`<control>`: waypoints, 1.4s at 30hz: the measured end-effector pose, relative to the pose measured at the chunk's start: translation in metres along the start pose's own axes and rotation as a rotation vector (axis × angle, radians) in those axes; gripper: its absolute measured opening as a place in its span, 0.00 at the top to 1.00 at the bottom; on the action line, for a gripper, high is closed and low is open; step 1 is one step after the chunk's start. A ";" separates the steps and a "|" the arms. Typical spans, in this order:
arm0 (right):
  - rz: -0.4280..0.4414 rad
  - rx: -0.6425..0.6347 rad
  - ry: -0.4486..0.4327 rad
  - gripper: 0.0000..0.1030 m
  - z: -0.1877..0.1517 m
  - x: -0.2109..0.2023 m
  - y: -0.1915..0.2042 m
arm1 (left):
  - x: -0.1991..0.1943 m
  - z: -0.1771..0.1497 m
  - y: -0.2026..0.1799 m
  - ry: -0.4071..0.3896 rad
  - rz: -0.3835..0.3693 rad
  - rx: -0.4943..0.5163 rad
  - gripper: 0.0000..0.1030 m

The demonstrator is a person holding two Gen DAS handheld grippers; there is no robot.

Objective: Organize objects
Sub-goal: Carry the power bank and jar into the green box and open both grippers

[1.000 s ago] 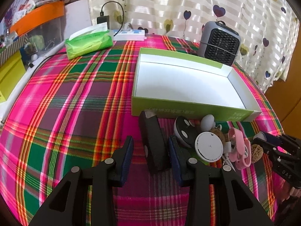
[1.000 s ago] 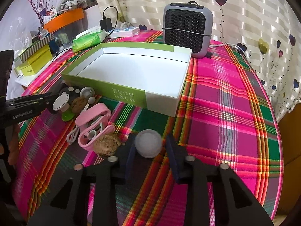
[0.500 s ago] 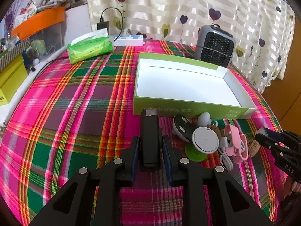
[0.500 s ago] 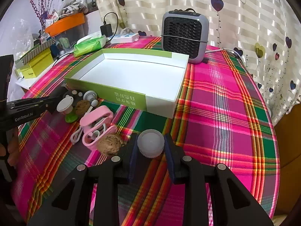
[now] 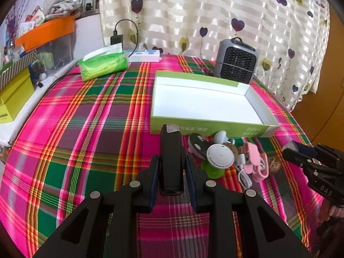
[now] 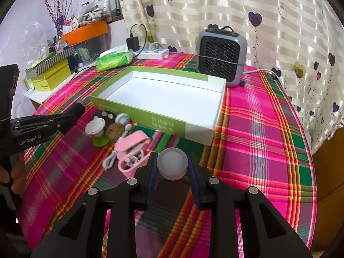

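Note:
My left gripper [image 5: 172, 167] is shut on a long black bar-shaped device [image 5: 171, 150], lifted a little off the plaid cloth. My right gripper [image 6: 172, 167] is shut on a translucent white round cap-like object [image 6: 171, 163], also raised. An empty green box with a white inside [image 5: 206, 103] [image 6: 172, 94] lies just beyond both. Between the grippers sits a small pile: a black remote [image 5: 196, 144], a white round disc on a green base [image 5: 220, 155] [image 6: 95, 126], a pink case with a white cable [image 5: 257, 161] [image 6: 132, 150] and a walnut [image 5: 274, 164] [image 6: 114, 131].
A grey fan heater [image 5: 235, 61] [image 6: 221, 58] stands behind the box. A green tissue pack [image 5: 103, 65] and a white power strip [image 5: 145, 56] lie at the back left. Yellow boxes [image 6: 51, 77] and an orange tray [image 6: 85, 32] sit off the table's left edge.
The left jaws closed on the black device and lifted it. The right gripper, holding the round cap throughout, rose as well. The box and pile now sit farther below both views.

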State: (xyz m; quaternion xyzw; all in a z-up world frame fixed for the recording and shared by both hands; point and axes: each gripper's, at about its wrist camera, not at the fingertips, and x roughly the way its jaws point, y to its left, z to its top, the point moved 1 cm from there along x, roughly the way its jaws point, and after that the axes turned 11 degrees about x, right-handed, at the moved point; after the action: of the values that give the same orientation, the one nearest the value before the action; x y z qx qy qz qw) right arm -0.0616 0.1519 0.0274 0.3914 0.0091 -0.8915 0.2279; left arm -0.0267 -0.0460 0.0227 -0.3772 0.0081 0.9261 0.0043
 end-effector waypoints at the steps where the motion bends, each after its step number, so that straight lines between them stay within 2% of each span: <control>1: 0.002 -0.004 -0.002 0.72 0.001 -0.001 0.001 | -0.001 0.001 -0.001 -0.003 -0.002 0.004 0.79; 17: 0.034 -0.071 -0.032 0.72 0.028 0.009 0.023 | 0.000 0.031 -0.033 -0.034 -0.060 0.110 0.79; 31: 0.033 -0.079 -0.032 0.72 0.060 0.034 0.019 | 0.030 0.070 -0.047 -0.044 -0.099 0.177 0.79; 42: 0.015 -0.083 0.013 0.72 0.078 0.070 0.012 | 0.071 0.086 -0.050 -0.005 -0.122 0.199 0.79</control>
State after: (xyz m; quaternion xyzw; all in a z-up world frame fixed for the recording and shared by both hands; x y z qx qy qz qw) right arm -0.1516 0.0977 0.0341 0.3874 0.0446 -0.8861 0.2506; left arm -0.1365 0.0054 0.0338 -0.3726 0.0771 0.9196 0.0980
